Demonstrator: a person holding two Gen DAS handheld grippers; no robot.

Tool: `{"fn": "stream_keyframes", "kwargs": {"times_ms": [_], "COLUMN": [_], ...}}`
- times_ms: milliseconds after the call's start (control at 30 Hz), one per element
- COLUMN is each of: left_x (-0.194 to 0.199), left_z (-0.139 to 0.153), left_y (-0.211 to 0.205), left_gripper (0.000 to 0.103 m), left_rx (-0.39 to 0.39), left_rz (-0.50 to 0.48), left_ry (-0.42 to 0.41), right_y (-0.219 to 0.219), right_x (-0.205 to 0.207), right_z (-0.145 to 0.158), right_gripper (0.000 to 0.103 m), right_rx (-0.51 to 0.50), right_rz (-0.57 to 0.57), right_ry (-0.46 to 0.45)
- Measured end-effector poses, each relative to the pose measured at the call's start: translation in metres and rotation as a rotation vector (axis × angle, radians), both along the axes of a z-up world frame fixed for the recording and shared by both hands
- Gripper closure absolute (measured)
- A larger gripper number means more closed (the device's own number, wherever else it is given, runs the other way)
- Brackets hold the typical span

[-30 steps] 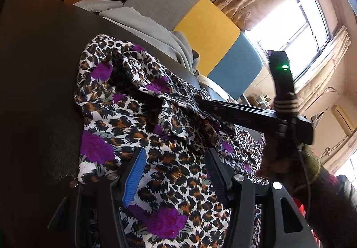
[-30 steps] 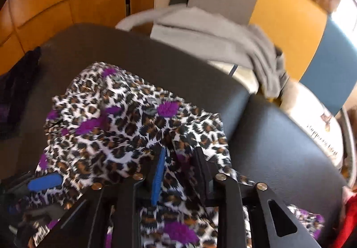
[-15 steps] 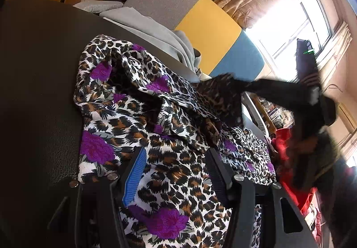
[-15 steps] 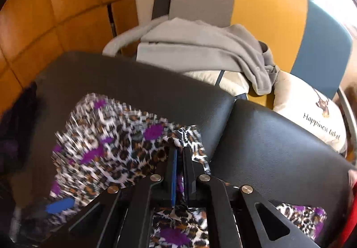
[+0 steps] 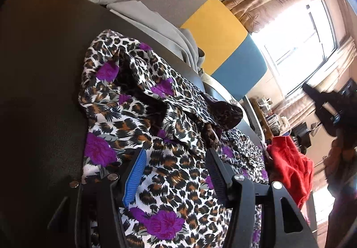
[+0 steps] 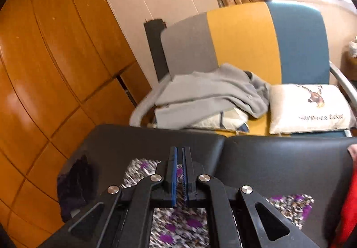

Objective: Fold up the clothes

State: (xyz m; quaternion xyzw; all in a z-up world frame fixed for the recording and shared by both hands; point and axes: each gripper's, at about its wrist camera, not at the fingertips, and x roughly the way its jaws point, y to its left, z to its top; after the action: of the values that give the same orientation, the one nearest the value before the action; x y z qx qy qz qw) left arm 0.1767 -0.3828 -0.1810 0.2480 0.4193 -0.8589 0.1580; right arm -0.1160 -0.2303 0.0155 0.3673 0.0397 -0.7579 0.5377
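Observation:
A leopard-print garment [image 5: 169,118] with purple flowers lies crumpled on the black padded surface [image 5: 40,91]. My left gripper [image 5: 174,158] hovers low over its near part, open, with the cloth showing between the blue-padded fingers [image 5: 136,169]. A loose fold [image 5: 223,111] stands up on the garment's far side. In the left wrist view my right gripper [image 5: 328,107] is held high at the far right, clear of the cloth. In its own view the right gripper [image 6: 179,158] is shut with no cloth seen in it, and the garment [image 6: 178,228] lies blurred below.
A red cloth [image 5: 290,169] lies at the surface's right end. Behind stands a grey, yellow and blue chair [image 6: 241,38] holding a grey sweater [image 6: 212,96] and a white pillow [image 6: 312,109]. A dark cloth [image 6: 73,183] sits at the left edge, beside wooden panels [image 6: 55,58].
The right gripper shut on a fold of the garment, then rose up and away to the right without it. The fold has dropped back. The left gripper stayed put and open.

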Motion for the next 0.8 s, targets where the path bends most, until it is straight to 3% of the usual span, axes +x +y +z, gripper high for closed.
{"fn": "stream_keyframes", "kwargs": {"times_ms": [67,133,167,200,267,367,467,533,567,600,633,800], "left_x": [-0.003,-0.005,-0.004,-0.003,-0.003,-0.010,-0.006,-0.001,-0.001,-0.002,-0.003,-0.008], "left_z": [0.006,0.014,0.017,0.019,0.021,0.010,-0.008,-0.011,-0.012,-0.012,-0.012,-0.008], "left_y": [0.005,0.007,0.005,0.001,-0.010,-0.027,-0.040,-0.042,-0.042,-0.041,-0.040,-0.037], "left_gripper": [0.046,0.046,0.046,0.046,0.043,0.043,0.043,0.043,0.043,0.043,0.043,0.042], "left_rx": [-0.046,-0.104,-0.127,-0.132,-0.113,-0.105,-0.016,-0.003,-0.007,-0.014,-0.021,-0.047], "left_rz": [-0.007,-0.004,0.015,0.026,0.026,0.043,0.075,0.099,0.099,0.098,0.097,0.084], "left_ry": [-0.038,-0.059,-0.058,-0.045,0.005,-0.012,0.009,0.025,0.025,0.019,0.013,-0.019], "right_y": [0.001,-0.003,-0.006,-0.008,-0.015,-0.036,-0.062,-0.078,-0.084,-0.086,-0.085,-0.077], "right_x": [-0.006,-0.014,-0.018,-0.020,-0.017,-0.003,0.016,0.028,0.033,0.034,0.032,0.022], "right_z": [-0.025,-0.058,-0.078,-0.094,-0.115,-0.128,-0.135,-0.141,-0.144,-0.144,-0.141,-0.123], "right_gripper": [0.094,0.080,0.065,0.059,0.059,0.056,0.047,0.047,0.060,0.090,0.096,0.096], "right_rx": [0.063,0.118,0.142,0.158,0.167,0.194,0.270,0.346,0.384,0.390,0.370,0.275], "right_rz": [-0.015,-0.015,-0.025,-0.036,-0.042,-0.002,0.061,0.091,0.096,0.093,0.085,0.047], "right_ry": [0.005,-0.054,-0.102,-0.136,-0.150,-0.111,-0.003,0.107,0.166,0.184,0.169,0.095]}}
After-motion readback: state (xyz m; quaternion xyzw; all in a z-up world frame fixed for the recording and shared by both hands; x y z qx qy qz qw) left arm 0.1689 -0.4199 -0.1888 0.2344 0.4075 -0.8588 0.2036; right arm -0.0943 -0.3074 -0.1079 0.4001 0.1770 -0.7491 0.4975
